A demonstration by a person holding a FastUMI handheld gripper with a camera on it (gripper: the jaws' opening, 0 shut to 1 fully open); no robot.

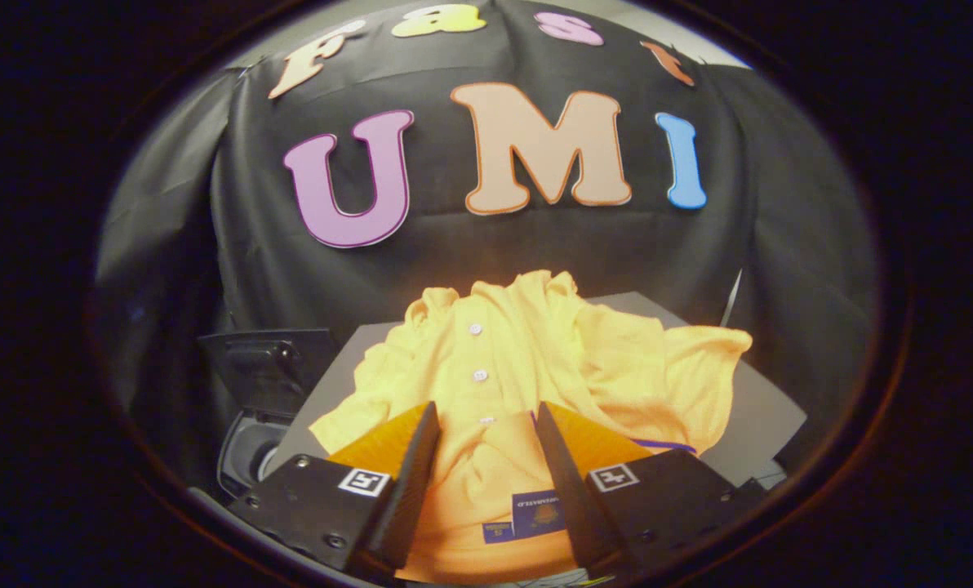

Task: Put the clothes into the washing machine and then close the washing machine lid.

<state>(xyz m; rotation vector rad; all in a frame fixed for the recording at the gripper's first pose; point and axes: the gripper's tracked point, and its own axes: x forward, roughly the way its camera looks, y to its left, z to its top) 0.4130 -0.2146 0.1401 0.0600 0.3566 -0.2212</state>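
A yellow button-up shirt (pixel 535 351) lies crumpled on a grey table (pixel 760 412), its collar toward the far side and a blue label near its hem. My gripper (pixel 486 408) is over the near part of the shirt. Its fingers stand apart, and the button placket and hem lie in the gap between them. The fabric there looks flat and is not pinched. To the left of the table sits the washing machine (pixel 246 453), lower than the tabletop, its dark round opening showing and its black lid (pixel 270 363) raised behind it.
Black cloth hangs behind the table and round both sides. A bare strip of tabletop shows to the right of the shirt. A thin pale cable or rod (pixel 734 298) runs up behind the table's far right corner.
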